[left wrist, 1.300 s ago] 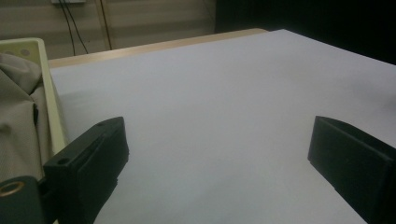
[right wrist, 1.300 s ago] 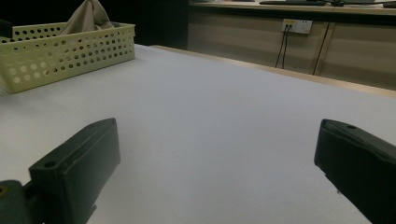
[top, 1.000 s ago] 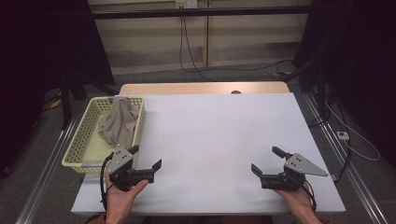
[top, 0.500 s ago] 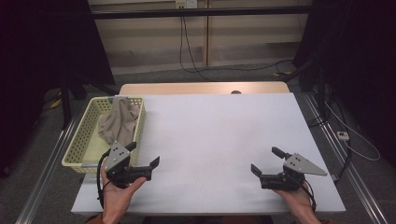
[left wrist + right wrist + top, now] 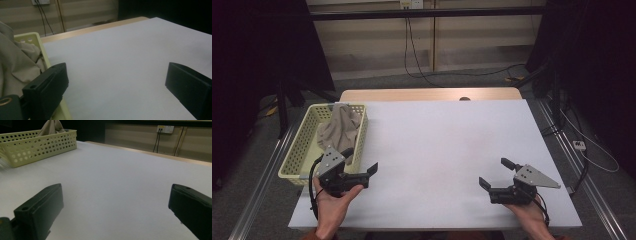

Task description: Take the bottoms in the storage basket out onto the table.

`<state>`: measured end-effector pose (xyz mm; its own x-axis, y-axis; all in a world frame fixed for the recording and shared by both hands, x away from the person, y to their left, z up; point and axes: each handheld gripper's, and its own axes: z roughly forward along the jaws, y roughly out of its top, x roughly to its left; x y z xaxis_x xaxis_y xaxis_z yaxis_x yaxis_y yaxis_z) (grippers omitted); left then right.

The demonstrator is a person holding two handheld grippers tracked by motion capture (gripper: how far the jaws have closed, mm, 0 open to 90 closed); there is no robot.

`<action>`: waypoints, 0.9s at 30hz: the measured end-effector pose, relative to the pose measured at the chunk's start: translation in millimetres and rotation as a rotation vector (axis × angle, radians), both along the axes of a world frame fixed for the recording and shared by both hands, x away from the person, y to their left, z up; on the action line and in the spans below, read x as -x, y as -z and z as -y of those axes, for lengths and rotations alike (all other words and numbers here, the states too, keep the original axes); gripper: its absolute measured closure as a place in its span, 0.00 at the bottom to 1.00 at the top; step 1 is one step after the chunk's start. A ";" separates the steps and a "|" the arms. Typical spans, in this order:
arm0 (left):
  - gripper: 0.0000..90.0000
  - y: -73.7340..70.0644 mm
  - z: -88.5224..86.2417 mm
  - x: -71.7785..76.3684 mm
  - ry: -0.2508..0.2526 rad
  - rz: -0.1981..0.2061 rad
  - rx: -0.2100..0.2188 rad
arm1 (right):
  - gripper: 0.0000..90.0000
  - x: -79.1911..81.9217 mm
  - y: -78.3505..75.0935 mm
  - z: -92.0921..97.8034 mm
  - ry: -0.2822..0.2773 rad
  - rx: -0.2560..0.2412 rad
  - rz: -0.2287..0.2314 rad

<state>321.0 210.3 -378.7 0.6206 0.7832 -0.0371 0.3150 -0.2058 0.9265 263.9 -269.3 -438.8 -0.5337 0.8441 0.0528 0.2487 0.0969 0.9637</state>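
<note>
Overhead, whole scene: the white table (image 5: 447, 150), a yellow basket (image 5: 301, 150) at its left edge with a beige cloth (image 5: 339, 127) heaped inside, and both hands at the near edge.
Left gripper view: close look at the cloth (image 5: 15, 65) folded against the basket rim (image 5: 41, 47), something the high view gives no detail of.
Right gripper view: the basket's perforated side wall (image 5: 37, 146) far across the table, with the cloth (image 5: 51, 126) poking above the rim.
Left gripper (image 5: 360, 161): jaws spread wide, nothing between them; one jaw sits just beside the basket's near corner, the other over bare table.
Right gripper (image 5: 494, 173): jaws also wide apart and empty, low over the table's right front, well apart from the basket.
Cloth: lies in the basket, draped toward its far end, untouched by either gripper.
</note>
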 end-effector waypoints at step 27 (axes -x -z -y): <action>0.05 -28.7 -15.8 -24.6 -0.059 0.041 0.003 | 0.00 0.7 0.2 0.8 -0.006 -0.008 -0.007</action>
